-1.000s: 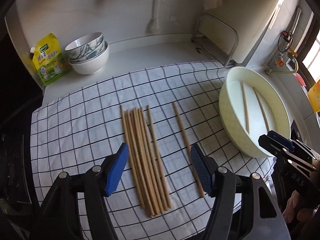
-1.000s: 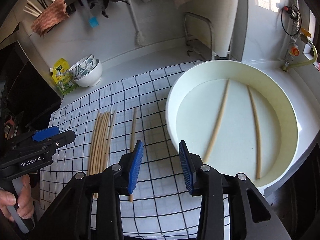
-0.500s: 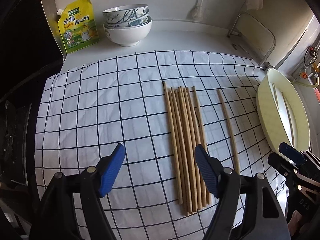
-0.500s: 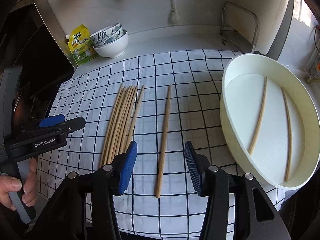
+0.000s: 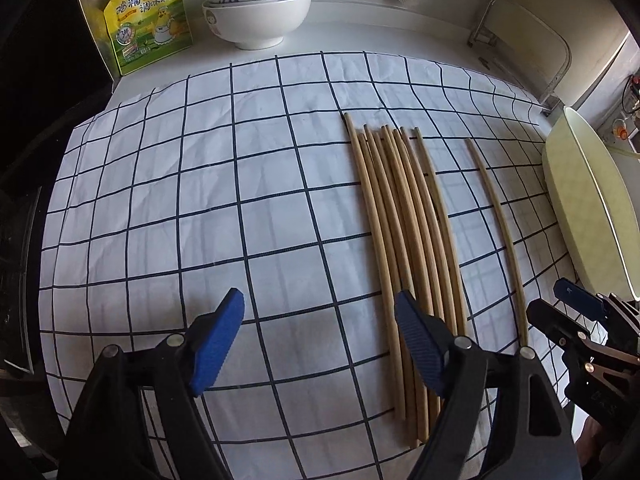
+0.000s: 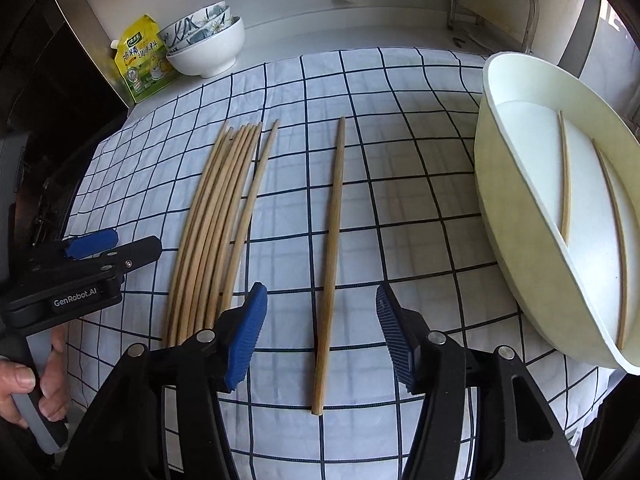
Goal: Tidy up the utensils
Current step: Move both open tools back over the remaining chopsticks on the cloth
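Chopstick bundle (image 5: 404, 240) near ends hidden behind left gripper (image 5: 320, 344) fingers

Behind your work area, you are looking at kitchen clutter along the wall.

A white cloth with a dark grid (image 5: 200, 200) is lying over the table (image 5: 400, 28). At its far edge a yellow-green seasoning pouch (image 5: 146, 20) is standing upright, just beside a stack of bowls (image 5: 256, 4): patterned ones nesting in a plain white one. A metal rack (image 6: 492, 4) is standing at the far right.
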The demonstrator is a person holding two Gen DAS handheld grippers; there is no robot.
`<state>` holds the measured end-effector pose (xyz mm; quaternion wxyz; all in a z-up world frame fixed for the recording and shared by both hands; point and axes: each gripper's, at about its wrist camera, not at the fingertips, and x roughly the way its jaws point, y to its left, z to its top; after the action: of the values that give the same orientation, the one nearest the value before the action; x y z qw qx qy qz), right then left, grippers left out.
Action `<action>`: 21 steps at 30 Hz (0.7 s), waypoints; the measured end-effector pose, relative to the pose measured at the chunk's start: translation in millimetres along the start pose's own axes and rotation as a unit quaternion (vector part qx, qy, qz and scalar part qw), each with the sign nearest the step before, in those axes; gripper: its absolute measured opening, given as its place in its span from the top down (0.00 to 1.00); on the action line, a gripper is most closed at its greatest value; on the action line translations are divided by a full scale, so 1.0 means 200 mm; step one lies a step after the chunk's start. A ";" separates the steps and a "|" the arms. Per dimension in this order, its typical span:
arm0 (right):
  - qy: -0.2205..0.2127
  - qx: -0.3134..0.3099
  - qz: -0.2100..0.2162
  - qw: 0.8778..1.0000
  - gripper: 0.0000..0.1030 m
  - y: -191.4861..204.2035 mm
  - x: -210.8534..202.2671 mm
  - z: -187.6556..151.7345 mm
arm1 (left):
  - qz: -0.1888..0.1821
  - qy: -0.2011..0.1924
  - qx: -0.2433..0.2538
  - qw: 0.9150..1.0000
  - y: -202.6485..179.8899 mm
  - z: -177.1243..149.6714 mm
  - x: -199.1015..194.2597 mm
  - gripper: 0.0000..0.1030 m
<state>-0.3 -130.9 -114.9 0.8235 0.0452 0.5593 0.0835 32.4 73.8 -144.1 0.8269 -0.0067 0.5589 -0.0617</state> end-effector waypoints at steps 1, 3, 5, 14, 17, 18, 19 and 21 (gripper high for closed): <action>0.001 0.002 -0.001 1.000 0.47 0.00 0.01 0.00 | 0.000 0.001 0.001 1.000 0.00 0.00 0.01 0.26; 0.001 0.005 -0.002 1.000 0.47 -0.01 0.02 -0.01 | 0.000 0.006 0.004 1.000 0.00 0.00 0.03 0.26; 0.002 0.006 -0.003 1.000 0.47 -0.01 0.03 -0.01 | -0.004 0.009 0.005 1.000 0.00 0.00 0.04 0.26; 0.006 0.013 -0.006 1.000 0.47 -0.02 0.06 -0.01 | 0.009 0.013 0.014 1.000 -0.03 -0.01 0.08 0.22; 0.006 0.012 -0.007 1.000 0.47 -0.03 0.06 0.00 | 0.024 0.014 0.014 1.000 -0.04 0.00 0.09 0.21; 0.006 0.012 -0.007 1.000 0.47 -0.03 0.06 0.00 | 0.028 0.016 0.013 0.999 -0.03 0.00 0.09 0.19; 0.007 0.011 -0.007 1.000 0.47 -0.03 0.06 0.00 | 0.033 0.019 0.012 0.999 -0.03 0.00 0.10 0.20; 0.008 0.010 -0.008 1.000 0.47 -0.02 0.06 0.00 | 0.046 0.023 0.013 0.999 -0.03 0.00 0.11 0.19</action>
<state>4.4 -133.2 -127.4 0.8193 0.0486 0.5668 0.0716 40.3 66.3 -163.5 0.8159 0.0315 0.5766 -0.0308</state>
